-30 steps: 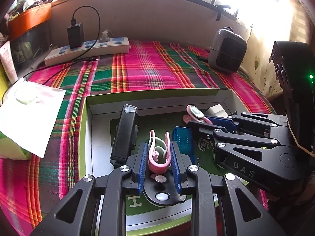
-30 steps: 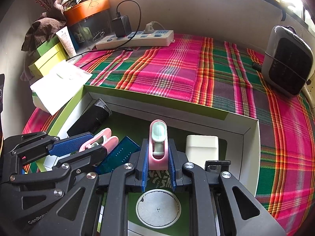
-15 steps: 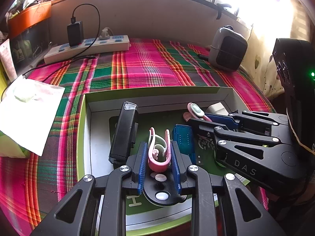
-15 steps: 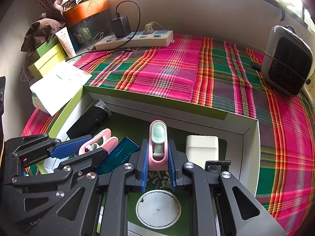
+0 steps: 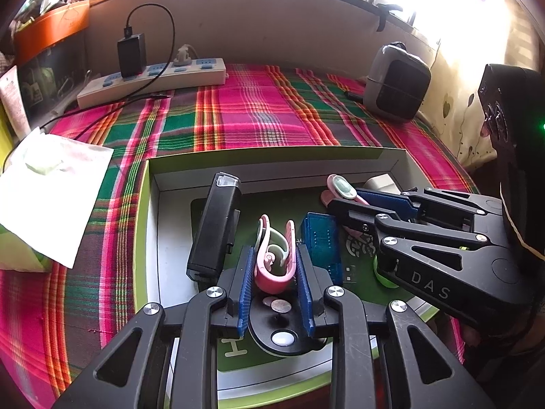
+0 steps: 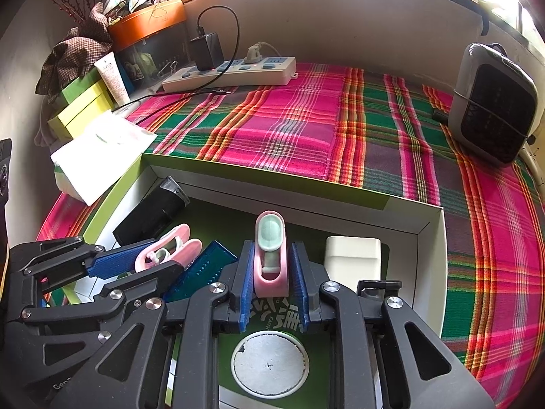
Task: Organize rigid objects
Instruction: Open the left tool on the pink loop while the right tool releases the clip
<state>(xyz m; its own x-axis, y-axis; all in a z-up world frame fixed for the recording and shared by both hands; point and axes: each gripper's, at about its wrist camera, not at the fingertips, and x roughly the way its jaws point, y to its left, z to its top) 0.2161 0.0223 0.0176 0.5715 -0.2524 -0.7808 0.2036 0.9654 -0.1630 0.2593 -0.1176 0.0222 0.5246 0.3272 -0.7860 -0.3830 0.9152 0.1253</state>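
Pink clip, left (image 5: 274, 259): lies in the green-rimmed box (image 5: 272, 158), long axis running away from the camera, its two open prongs pointing toward the far wall of the box.
Pink clip, right (image 6: 270, 254): same box, long axis also running away from the camera, its mint-green pad end pointing to the far wall.
Left gripper (image 5: 275, 272): jaws opening, the left clip between the blue pads, which are close at its sides; whether they still press on it I cannot tell.
Right gripper (image 6: 271, 272): jaws opening, a thin gap shows on each side of the right clip.
Black device (image 5: 214, 228): leans lengthwise just left of the left clip.
Blue case (image 5: 322, 242): lies between the two clips.
White block (image 6: 352, 259): just right of the right gripper.
Cloth (image 6: 289, 119): pink and green plaid under the box.
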